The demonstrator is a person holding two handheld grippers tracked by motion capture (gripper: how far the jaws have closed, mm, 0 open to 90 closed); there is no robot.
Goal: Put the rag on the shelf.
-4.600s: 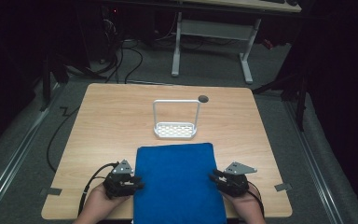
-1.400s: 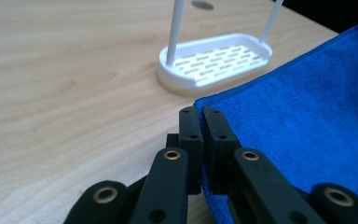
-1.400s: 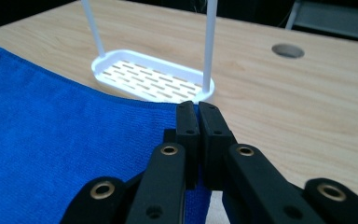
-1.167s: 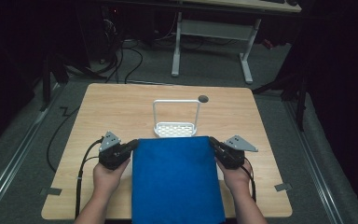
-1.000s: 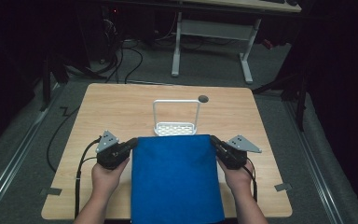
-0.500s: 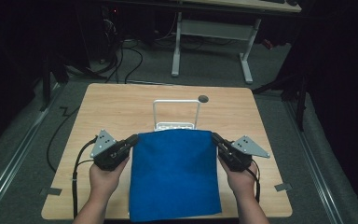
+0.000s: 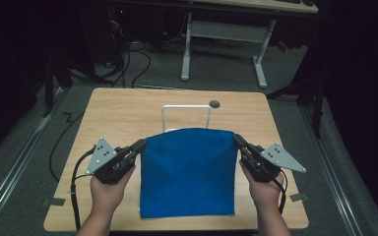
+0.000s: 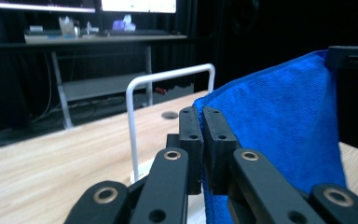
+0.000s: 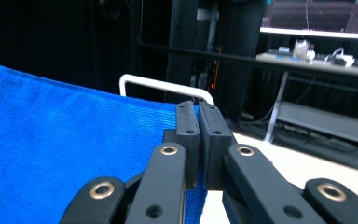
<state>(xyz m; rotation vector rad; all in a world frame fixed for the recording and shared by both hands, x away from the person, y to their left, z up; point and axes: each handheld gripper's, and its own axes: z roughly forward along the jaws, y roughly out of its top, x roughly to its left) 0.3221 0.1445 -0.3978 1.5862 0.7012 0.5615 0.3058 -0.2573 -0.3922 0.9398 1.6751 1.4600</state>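
A blue cloth (image 7: 189, 172) hangs stretched between my two grippers above the wooden table (image 7: 123, 113), its lower edge near the table's front. My left gripper (image 7: 139, 146) is shut on the cloth's top left corner (image 8: 203, 109). My right gripper (image 7: 237, 140) is shut on the top right corner (image 9: 193, 112). In the left gripper view the cloth (image 8: 284, 121) runs off to the right up to the other gripper's jaws. A white wire rack (image 7: 186, 117) stands just behind the cloth's top edge, its base hidden by the fabric.
A round cable hole (image 7: 214, 103) lies in the tabletop behind the rack. Beyond the table stand a white desk frame (image 7: 224, 37) and cables on a dark floor. Grey tape tabs (image 7: 299, 197) mark the table's front corners.
Both grippers have lifted and moved forward with the cloth's far corners. The cloth has risen off the table and now hides the rack's base.
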